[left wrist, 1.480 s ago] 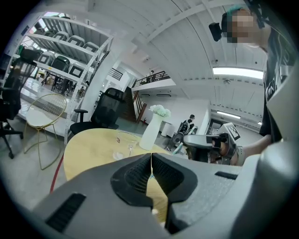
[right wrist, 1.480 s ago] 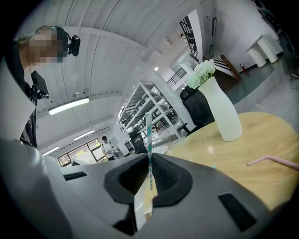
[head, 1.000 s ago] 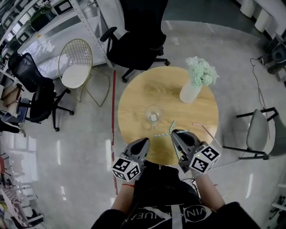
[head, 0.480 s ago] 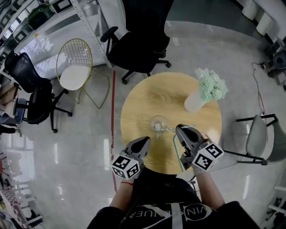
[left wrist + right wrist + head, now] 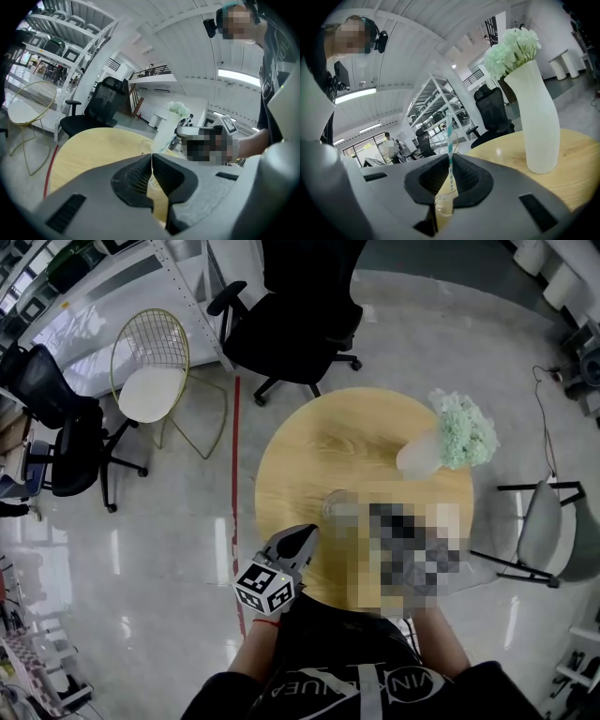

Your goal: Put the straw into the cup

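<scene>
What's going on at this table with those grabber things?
A person works two hand-held grippers at a round wooden table. The right gripper is clamped on a striped straw, held upright just above a clear cup; whether its tip is inside yet is hard to tell. The left gripper is shut and empty. A white vase of flowers stands nearby.
</scene>
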### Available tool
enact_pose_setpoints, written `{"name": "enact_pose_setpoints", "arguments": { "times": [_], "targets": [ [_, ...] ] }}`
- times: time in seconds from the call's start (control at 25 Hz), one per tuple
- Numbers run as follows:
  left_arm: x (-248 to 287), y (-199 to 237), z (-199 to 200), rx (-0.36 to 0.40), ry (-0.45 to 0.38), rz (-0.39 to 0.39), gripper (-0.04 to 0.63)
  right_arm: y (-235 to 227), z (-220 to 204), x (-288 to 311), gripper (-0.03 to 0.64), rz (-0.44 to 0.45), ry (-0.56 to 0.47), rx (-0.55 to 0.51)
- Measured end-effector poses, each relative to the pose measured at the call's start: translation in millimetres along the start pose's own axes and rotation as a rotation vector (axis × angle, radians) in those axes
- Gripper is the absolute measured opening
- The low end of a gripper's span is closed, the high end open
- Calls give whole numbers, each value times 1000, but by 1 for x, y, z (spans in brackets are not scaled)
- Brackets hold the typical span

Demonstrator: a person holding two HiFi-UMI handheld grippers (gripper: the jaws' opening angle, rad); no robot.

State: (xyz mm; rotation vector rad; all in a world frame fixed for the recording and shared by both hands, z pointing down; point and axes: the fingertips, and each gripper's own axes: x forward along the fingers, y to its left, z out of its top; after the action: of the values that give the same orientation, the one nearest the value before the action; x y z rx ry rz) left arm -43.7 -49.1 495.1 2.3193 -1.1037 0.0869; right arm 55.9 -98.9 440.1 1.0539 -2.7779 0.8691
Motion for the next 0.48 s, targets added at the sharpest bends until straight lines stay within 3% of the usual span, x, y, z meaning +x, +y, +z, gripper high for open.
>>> {"name": "enact_pose_setpoints", "arguments": {
  "times": [0.48],
  "targets": [
    [12,13,-14,-19,37,-25,12,0,-22,25,20,1,90,-96]
  ]
}}
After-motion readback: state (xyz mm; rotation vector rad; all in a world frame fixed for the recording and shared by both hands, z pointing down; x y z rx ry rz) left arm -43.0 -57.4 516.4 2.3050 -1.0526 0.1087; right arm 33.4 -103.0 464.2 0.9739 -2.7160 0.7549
